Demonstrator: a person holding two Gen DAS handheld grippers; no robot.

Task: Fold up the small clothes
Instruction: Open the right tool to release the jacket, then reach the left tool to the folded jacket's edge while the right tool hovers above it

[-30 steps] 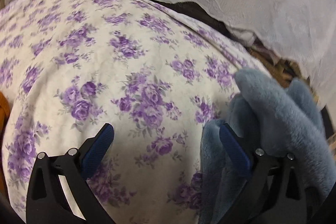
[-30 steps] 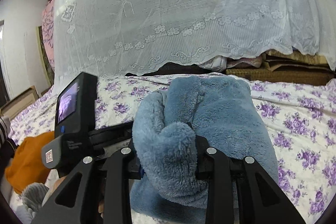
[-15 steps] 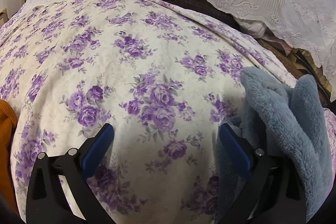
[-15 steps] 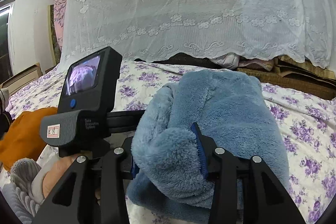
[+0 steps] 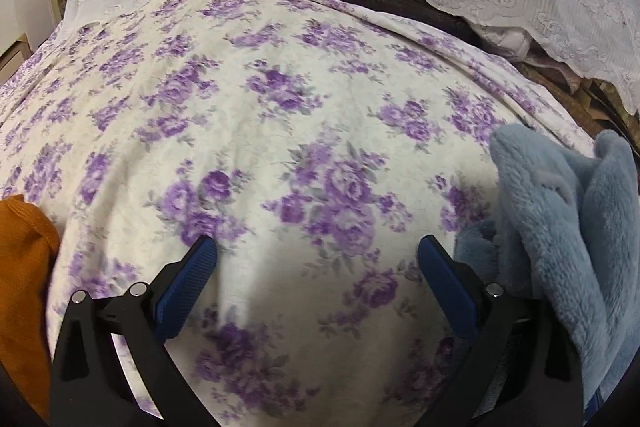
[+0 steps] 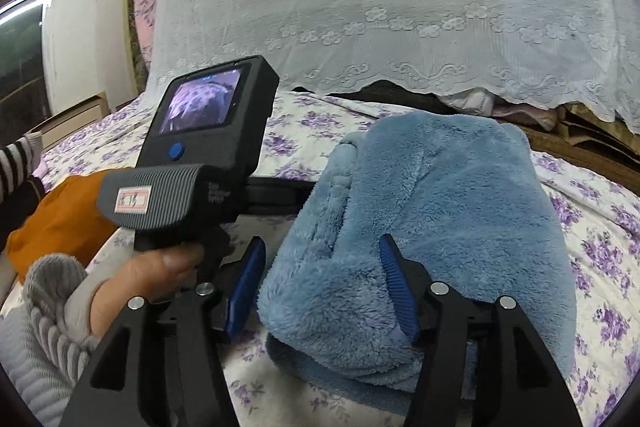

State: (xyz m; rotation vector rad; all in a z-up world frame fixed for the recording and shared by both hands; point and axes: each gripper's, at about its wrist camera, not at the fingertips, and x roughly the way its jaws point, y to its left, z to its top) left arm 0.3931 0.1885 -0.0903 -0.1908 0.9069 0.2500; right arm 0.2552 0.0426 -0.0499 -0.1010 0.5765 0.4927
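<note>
We see our left gripper [image 5: 316,259] spread wide over the bare floral bedsheet [image 5: 280,131]. To its right our right gripper [image 6: 322,267] is opening around the folded blue fleece garment [image 6: 440,211] lying on that sheet.

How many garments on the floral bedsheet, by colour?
Blue fluffy fleece garment: 1
Orange knit garment: 1
Total: 2
</note>
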